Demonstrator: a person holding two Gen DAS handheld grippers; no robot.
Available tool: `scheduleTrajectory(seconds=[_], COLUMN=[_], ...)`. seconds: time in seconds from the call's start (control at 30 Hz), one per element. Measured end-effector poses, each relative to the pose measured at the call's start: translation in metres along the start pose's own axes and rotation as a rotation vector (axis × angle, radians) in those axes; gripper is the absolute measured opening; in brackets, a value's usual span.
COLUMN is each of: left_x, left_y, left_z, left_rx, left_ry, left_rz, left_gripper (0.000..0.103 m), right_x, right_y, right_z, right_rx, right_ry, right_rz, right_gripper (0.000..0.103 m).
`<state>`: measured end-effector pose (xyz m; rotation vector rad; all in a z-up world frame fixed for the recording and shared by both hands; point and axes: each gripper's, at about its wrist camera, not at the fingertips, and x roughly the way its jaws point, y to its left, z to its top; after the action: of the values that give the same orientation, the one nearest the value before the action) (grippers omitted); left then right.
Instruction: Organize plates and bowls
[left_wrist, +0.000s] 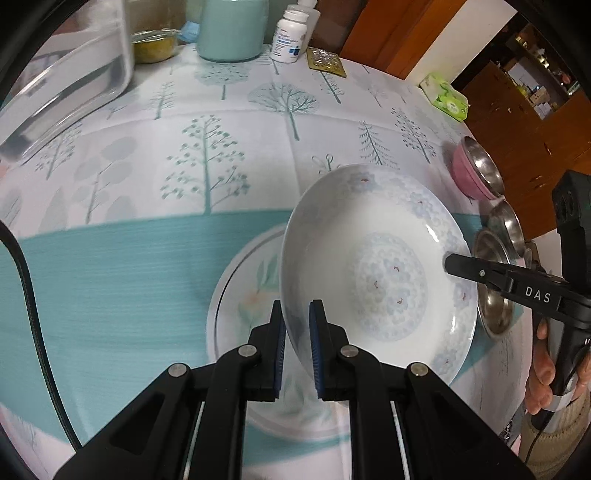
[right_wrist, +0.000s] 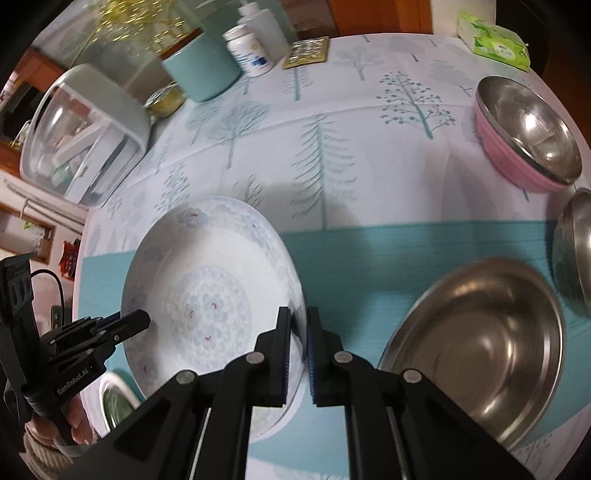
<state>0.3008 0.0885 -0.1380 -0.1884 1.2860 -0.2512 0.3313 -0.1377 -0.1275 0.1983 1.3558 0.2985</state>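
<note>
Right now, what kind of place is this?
Probably a home dining table: tree-print tablecloth, white pill bottle, green tissue pack, and a white floral plate held over another.

The worktop (left_wrist: 155, 258) is covered by a white cloth printed with pale trees and a teal band. Beyond its far edge stand brown wooden cabinets (left_wrist: 399, 33) and a white wall section (left_wrist: 469, 48). Farther off, cluttered shelving (left_wrist: 543, 81) is visible, dimly lit.

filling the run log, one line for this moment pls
stage: stacking | left claw: shut on blue-patterned plate rim | right claw: shut on opposite rim | plate: tilted above floral plate
</note>
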Motion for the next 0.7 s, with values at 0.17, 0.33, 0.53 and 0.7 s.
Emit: scheduleTrajectory(seconds=[0.17, 0.33, 0.53, 0.7], left_x=[-0.035, -0.074, -0.114, -0.137], left_y=[0.015, 0.032, 0.058, 0.081], left_z=[-0.033, -0.068, -0.115, -0.154], left_rx=[-0.026, -0.049, -0.100, -0.146], left_ry=[-0.026, -0.052, -0.082, -0.109], left_rz=[-0.008, -0.017, -0.028, -0.024], left_gripper=[0.010, 0.010, 0.010, 0.010], right_x=[-0.013, -0.029, -0.037, -0.034], right_y=[0.024, 0.054, 0.091, 0.123], right_z=[-0.026, -0.055, -0.089, -0.112], right_rx=[-0.047, -0.105, -0.164, -0.224], right_ry=[0.005, 0.015, 0.043, 0.075], right_rz=[0.025, 0.057, 0.113, 0.140], right_gripper=[0.008, 0.008, 0.008, 0.008])
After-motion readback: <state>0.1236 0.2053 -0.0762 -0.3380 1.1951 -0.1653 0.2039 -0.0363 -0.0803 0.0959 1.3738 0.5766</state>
